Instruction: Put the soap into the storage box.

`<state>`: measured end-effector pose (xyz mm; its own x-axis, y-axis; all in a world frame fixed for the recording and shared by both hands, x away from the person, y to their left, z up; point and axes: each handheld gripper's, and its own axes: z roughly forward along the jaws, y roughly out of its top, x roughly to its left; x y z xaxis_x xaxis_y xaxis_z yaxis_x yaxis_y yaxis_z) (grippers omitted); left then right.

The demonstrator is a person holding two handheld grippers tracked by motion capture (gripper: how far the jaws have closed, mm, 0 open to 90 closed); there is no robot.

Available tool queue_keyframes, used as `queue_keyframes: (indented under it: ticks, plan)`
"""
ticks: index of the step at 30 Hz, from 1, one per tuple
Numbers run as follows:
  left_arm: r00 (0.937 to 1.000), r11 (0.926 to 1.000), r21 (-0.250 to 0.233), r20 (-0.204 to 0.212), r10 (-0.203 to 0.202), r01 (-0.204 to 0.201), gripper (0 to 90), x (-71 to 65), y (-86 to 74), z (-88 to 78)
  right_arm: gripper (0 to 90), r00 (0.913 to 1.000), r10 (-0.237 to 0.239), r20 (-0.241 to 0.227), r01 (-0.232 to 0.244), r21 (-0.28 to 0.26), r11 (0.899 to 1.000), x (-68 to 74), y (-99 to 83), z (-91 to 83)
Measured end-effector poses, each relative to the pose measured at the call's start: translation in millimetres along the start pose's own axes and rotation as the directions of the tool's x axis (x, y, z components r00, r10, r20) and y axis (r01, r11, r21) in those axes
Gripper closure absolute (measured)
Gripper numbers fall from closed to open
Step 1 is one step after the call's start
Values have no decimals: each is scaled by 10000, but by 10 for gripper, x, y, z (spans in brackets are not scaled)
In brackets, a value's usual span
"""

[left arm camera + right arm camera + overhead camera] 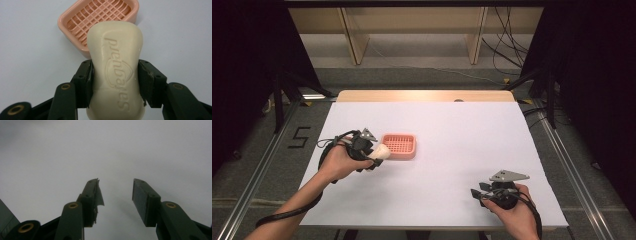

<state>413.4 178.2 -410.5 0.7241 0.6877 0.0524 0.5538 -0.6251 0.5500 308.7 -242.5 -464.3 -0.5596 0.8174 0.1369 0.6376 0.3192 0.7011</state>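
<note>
High view shows a white table (437,150) with a person's two forearms coming in from the bottom edge, each hand holding a black two-jaw gripper. At the left, the left gripper (374,152) clamps a cream bar of soap (380,151) just beside the near-left corner of a pink soap dish (399,145), which sits on the table left of centre. Left gripper view looks along the jaws: they press against both long sides of the bar of soap (116,67), whose raised lettering faces the camera, and the far end of the bar overlaps the near corner of the soap dish (72,22); whether soap and dish touch cannot be told. The dish has a slotted grid floor and its rim is bare. Near the front right of the table, the right gripper (479,192) rests low in the person's right hand (517,212), well apart from the dish. Right gripper view shows the right gripper (116,195) with its jaws spread and nothing between them, over plain white tabletop.
</note>
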Motion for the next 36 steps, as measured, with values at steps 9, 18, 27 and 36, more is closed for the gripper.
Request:
queue_keyframes:
  ticks: [9,18,27,36]
  plan:
    - [10000,9999,75,52,77,-77,488,5,44,24,567,9994,327,-86,-326,92,9994,21,-6,-4]
    - [9999,9999,-6,37,168,-168,488,2,76,45,565,9992,352,-167,-350,115,9993,24,-6,-2]
    - [9999,9999,20,33,165,-165,488,8,116,70,566,9994,324,-100,-323,128,9994,24,-9,-4]
    - [9993,9993,-9,22,367,-367,488,20,151,105,566,9993,332,-173,-330,114,9994,24,-8,-2]
